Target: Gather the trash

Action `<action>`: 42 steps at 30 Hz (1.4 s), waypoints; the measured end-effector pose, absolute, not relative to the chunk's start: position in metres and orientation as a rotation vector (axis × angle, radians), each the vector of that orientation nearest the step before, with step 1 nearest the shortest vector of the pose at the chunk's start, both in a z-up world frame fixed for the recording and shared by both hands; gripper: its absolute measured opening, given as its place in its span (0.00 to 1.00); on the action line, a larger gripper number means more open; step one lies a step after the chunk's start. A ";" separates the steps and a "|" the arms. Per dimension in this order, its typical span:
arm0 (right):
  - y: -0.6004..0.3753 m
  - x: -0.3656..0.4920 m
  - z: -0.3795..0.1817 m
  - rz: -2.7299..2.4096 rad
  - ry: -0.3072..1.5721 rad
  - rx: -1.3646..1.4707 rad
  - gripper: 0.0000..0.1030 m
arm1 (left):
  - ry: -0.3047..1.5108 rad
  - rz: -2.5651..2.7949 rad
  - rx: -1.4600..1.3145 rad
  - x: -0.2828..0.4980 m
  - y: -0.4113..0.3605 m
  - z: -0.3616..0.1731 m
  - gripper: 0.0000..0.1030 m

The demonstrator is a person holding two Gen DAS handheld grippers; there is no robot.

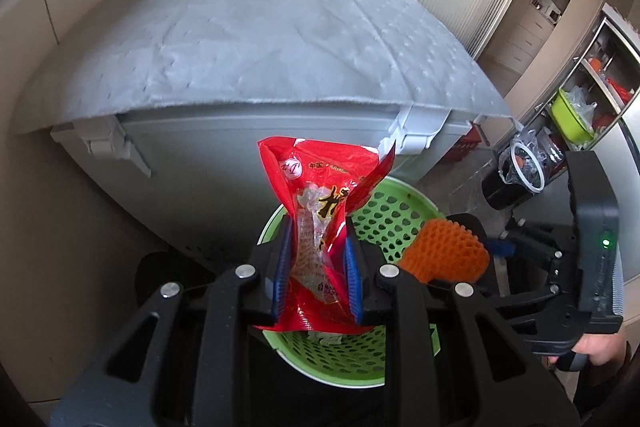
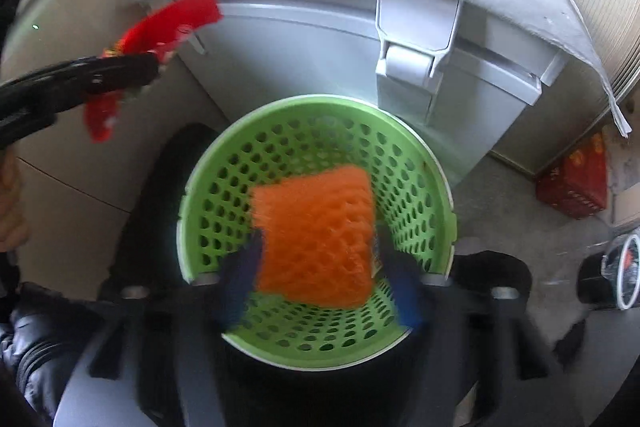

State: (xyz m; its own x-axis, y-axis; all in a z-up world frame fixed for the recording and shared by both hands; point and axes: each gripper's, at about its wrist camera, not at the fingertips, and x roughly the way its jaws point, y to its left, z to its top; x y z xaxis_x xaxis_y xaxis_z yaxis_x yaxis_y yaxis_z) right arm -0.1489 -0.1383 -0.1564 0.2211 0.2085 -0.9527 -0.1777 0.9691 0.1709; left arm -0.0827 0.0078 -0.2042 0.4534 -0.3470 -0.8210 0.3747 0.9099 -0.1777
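Note:
My left gripper (image 1: 317,241) is shut on a red plastic snack wrapper (image 1: 320,187) and holds it above the near-left rim of a green perforated basket (image 1: 384,215). My right gripper (image 2: 318,247) is shut on an orange foam fruit net (image 2: 316,235) and holds it over the middle of the green basket (image 2: 304,147). The orange net (image 1: 444,251) and the right gripper show at the right of the left wrist view. The left gripper with the red wrapper (image 2: 160,27) shows at the upper left of the right wrist view.
A large grey lidded bin (image 1: 240,131) covered by a grey cloth (image 1: 260,35) stands right behind the basket. A black bucket with a plastic bag (image 1: 516,175) and a red box (image 2: 576,179) sit on the floor to the right. A metal shelf (image 1: 588,83) stands farther right.

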 end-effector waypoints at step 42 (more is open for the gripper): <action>-0.194 -0.140 -0.136 0.096 1.268 0.133 0.97 | 1.285 -0.599 0.402 -0.088 -0.051 -0.313 0.83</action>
